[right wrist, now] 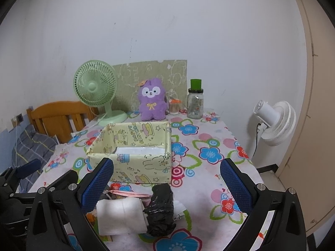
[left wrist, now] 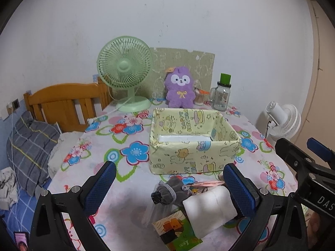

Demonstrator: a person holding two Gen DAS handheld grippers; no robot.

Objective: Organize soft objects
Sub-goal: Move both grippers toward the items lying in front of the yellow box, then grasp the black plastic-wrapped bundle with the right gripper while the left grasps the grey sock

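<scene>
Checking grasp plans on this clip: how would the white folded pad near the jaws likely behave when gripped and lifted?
The white folded pad looks puffy, with rounded edges and a soft crease, so it would probably compress between the jaws and sag rather than hold shape. It seems light for its bulk. Resting against the black crumpled bag, it might drag that along when pulled.

White capitals "DAS", cut off by the frame edge, stand on the black body of the right gripper in the left wrist view. Printed lettering runs along the walls of the pale yellow cartoon-patterned open box and on the green-and-orange printed card, too small or distorted to read.
</scene>
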